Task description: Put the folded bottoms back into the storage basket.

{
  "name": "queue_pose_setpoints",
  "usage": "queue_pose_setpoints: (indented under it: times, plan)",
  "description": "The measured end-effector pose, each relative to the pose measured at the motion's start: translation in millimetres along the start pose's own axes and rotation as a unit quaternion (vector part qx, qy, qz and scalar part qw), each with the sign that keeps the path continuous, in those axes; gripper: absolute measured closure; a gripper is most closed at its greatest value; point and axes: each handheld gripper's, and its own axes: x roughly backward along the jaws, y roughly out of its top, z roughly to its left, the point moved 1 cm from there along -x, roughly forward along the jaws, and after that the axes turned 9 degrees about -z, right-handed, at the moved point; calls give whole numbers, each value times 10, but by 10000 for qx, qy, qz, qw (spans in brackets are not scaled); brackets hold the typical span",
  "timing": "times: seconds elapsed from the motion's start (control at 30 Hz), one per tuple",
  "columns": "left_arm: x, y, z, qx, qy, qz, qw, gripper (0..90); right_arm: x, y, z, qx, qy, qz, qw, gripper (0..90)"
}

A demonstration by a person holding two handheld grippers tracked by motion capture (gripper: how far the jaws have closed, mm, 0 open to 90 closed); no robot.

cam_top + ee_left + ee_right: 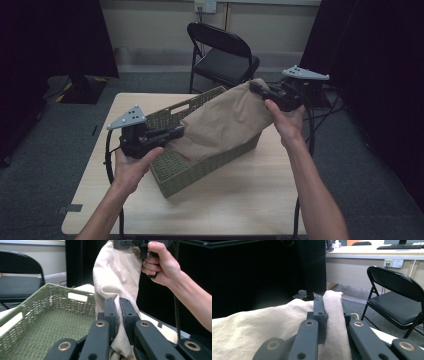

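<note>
I have my left gripper (176,133) clamped on the near end of the beige cloth (225,122) and my right gripper (257,89) pinching its far end, so it hangs lifted over the green woven basket (192,172), and laying it down somewhere is, I judge, what remains.

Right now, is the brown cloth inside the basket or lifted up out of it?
Mostly lifted out. The beige cloth hangs stretched between the left gripper and right gripper, both clamped on it, above the green woven basket.
</note>
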Motion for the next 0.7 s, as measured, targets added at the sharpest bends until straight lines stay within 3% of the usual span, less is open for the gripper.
queue_pose_setpoints:
  times: [0.33,0.7]
  plan:
    - [-7,-113,272,101,302,82,9995,857,-384,-179,-58,-113,22,204,9997,830]
    - [-28,-262,455,289,421,159,9986,857,-620,-331,-77,-116,14,453,9989,830]
